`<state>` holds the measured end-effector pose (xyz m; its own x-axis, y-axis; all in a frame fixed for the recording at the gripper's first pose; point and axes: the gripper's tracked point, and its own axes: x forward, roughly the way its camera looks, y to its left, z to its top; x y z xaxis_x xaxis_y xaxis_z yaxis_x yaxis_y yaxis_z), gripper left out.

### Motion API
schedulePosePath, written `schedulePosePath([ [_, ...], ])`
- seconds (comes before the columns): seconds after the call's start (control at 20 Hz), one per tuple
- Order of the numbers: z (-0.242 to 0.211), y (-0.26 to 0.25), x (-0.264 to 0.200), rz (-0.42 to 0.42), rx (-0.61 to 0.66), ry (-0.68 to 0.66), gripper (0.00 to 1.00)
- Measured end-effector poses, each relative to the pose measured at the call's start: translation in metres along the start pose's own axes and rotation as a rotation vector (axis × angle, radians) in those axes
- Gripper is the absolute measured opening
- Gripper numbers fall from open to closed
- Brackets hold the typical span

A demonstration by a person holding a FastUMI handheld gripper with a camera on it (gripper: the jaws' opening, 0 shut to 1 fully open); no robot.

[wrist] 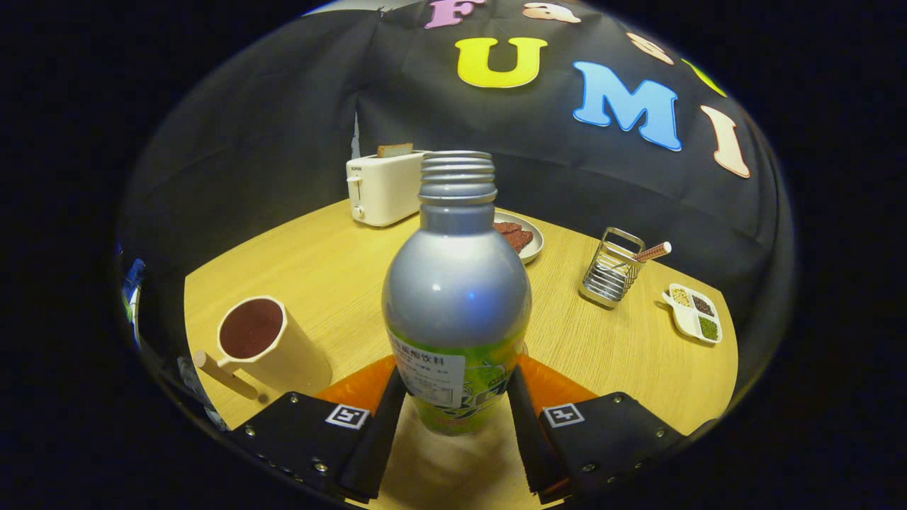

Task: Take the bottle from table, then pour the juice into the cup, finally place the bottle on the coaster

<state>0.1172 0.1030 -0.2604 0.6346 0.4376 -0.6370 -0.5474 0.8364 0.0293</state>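
A silver bottle (pixel 457 283) with a green label and an open threaded neck stands upright between my fingers. My gripper (pixel 457 379) is shut on it, one finger pressing each side of the labelled lower body. An orange coaster (pixel 358 389) shows on both sides just behind the bottle's base; I cannot tell whether the bottle rests on it or hangs above it. A cream cup (pixel 273 350) with a handle stands to the left of the fingers, and dark red juice shows inside it.
On the round wooden table (pixel 638 368), beyond the bottle: a white toaster (pixel 382 188) holding a slice of bread, a plate (pixel 533 244) of dark slices, a wire holder (pixel 611 269) to the right, and a small divided dish (pixel 694 315) of grains further right.
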Motion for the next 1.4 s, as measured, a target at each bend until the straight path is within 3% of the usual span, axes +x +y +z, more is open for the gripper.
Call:
schedulePosePath([
  [0.45, 0.024, -0.017, 0.033, -0.06, -0.009, -0.124, 0.76],
  [1.4, 0.028, -0.033, 0.073, -0.107, 0.04, -0.155, 0.8],
])
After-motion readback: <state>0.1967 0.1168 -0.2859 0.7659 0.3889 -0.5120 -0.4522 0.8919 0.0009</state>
